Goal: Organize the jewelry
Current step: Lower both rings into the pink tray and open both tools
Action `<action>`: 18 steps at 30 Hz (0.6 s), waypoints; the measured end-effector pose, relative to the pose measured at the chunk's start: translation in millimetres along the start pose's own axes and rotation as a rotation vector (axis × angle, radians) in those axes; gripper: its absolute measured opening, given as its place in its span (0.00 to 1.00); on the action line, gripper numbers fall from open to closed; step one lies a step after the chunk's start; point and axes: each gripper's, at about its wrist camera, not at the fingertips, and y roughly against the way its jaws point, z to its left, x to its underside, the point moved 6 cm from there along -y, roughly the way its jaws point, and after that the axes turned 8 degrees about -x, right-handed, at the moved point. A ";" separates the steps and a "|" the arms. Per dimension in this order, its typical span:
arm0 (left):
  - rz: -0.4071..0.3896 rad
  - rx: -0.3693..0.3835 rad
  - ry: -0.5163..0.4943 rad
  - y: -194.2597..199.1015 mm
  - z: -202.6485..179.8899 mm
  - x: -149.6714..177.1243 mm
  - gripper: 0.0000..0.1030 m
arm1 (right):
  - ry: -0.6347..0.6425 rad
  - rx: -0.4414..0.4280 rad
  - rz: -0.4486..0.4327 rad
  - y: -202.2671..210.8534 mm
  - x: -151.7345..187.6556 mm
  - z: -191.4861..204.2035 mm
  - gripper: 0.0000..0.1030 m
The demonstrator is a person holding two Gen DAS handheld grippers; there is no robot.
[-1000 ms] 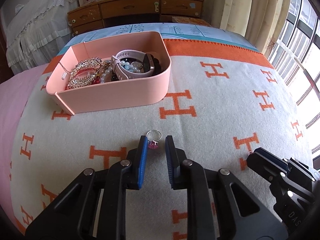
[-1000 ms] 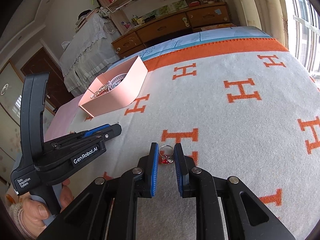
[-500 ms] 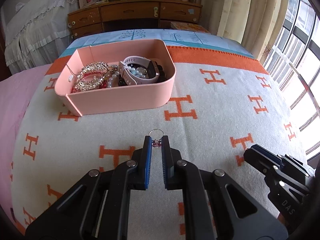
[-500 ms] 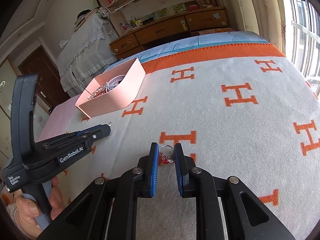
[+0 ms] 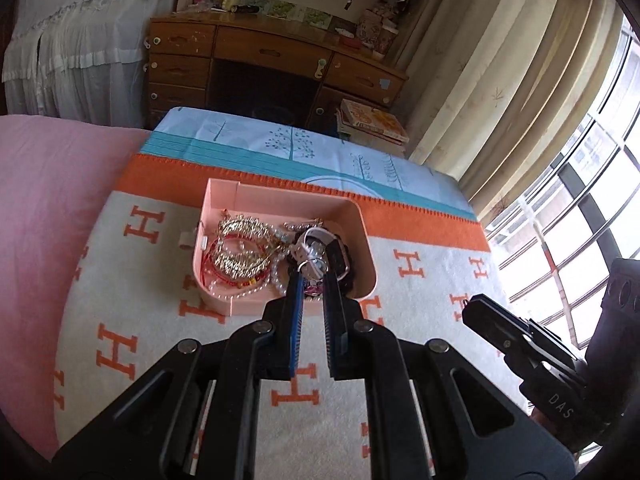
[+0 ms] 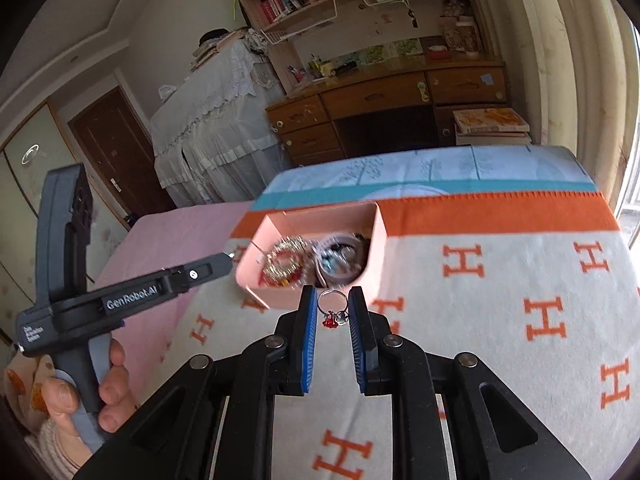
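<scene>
Between the blue pads of the right gripper sits a silver ring with a red charm, pinched by the two jaws. Just past those tips is the near wall of the pink box, which rests on the white blanket with orange H shapes.

Over the box hangs the left gripper. Its jaws stand a little apart, and a second ring shows right at the tips; I cannot tell if it is gripped. Below and beyond the tips, inside the box, lie gold bracelets, pearl beads and a pale watch. Far past everything stands a wooden desk.
</scene>
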 end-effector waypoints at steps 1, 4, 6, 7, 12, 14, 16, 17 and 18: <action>-0.008 0.012 0.011 -0.4 1.0 -10.9 0.07 | -0.001 -0.013 -0.013 -2.4 -13.9 7.3 0.15; 0.000 0.051 0.034 -12.3 4.6 -39.0 0.07 | 0.003 -0.005 -0.029 -19.9 -46.5 19.5 0.15; 0.040 0.086 0.048 -30.4 6.0 -52.0 0.07 | -0.019 -0.003 -0.002 -41.7 -59.6 18.8 0.15; 0.059 0.095 0.057 -41.3 6.2 -56.4 0.07 | -0.037 -0.006 0.017 -53.2 -63.7 17.2 0.15; 0.143 0.091 0.075 -94.4 9.7 -61.5 0.07 | -0.083 0.040 0.084 -104.7 -79.6 2.3 0.15; 0.181 0.078 0.084 -114.6 12.5 -58.8 0.07 | -0.103 0.047 0.109 -123.6 -80.4 -7.4 0.15; 0.225 0.089 0.099 -130.2 13.9 -56.8 0.07 | -0.109 0.064 0.126 -138.5 -78.4 -19.0 0.15; 0.248 0.104 0.105 -136.5 13.7 -54.2 0.07 | -0.116 0.069 0.137 -144.5 -77.9 -23.2 0.16; 0.262 0.114 0.107 -140.3 13.8 -52.4 0.08 | -0.125 0.071 0.143 -149.7 -76.3 -28.5 0.16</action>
